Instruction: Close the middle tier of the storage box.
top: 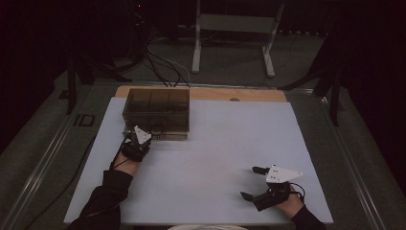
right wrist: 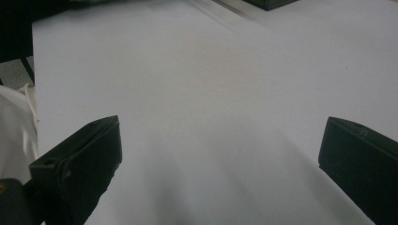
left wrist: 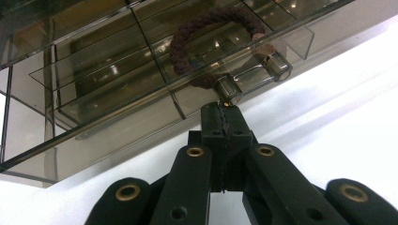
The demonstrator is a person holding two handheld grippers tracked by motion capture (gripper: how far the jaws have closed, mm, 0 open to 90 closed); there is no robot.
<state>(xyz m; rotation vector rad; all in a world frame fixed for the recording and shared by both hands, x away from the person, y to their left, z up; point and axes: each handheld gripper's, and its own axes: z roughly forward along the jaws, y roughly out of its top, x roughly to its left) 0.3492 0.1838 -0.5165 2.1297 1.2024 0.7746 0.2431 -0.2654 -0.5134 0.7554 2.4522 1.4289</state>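
At the smoked clear box (top: 156,112), left gripper (left wrist: 222,111) pinched closed under its handle (left wrist: 253,75), braided band (left wrist: 206,37) inside, right gripper (top: 253,182) wide open, empty.

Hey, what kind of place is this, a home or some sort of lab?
Most likely a lab or recording studio: a white-covered table in a dark room, loose black cables on the grey floor, and a smoky transparent plastic drawer box set out for handheld grippers.

you're in a dim room: grey floor (top: 230,62), a white stand (top: 237,28) behind, black cables (top: 160,64) trailing.
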